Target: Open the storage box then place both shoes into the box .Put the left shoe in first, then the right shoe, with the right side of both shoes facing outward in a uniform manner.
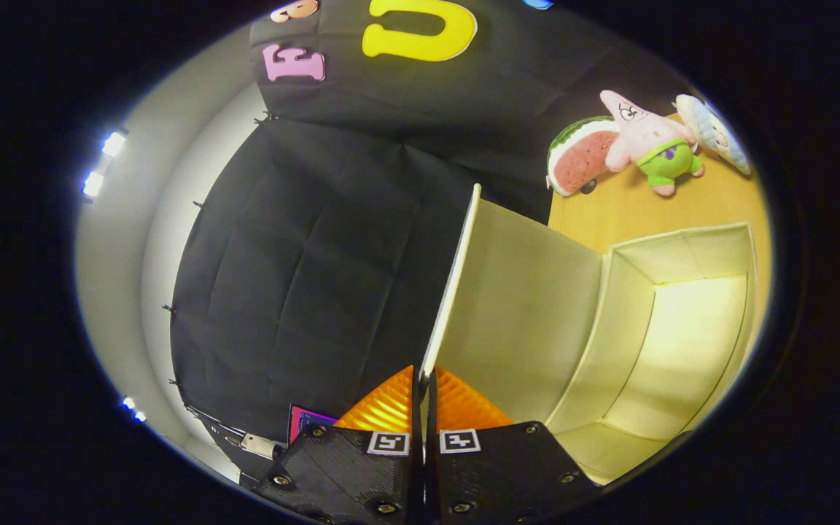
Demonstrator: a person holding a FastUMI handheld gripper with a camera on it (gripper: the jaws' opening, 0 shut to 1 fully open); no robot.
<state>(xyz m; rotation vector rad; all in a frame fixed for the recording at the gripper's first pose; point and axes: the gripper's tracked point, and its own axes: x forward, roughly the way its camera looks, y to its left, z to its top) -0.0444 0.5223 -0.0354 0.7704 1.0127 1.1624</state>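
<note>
My gripper (424,386) is shut on the free edge of the storage box's lid (529,306), a pale cream flap swung up and standing open. The lid runs away from my fingers and hinges onto the cream storage box (697,248), whose inside (682,350) lies open to the right of the fingers and holds nothing that I can see. The whole view is rolled sideways. Both fingers press the lid's thin edge from either side.
The box stands on a wooden tabletop (624,211). Beyond it lie a watermelon-slice plush (579,157), a pink star plush (646,138) and a pale shell-like plush (712,131). Black cloth wall (318,255) stands left of the lid.
</note>
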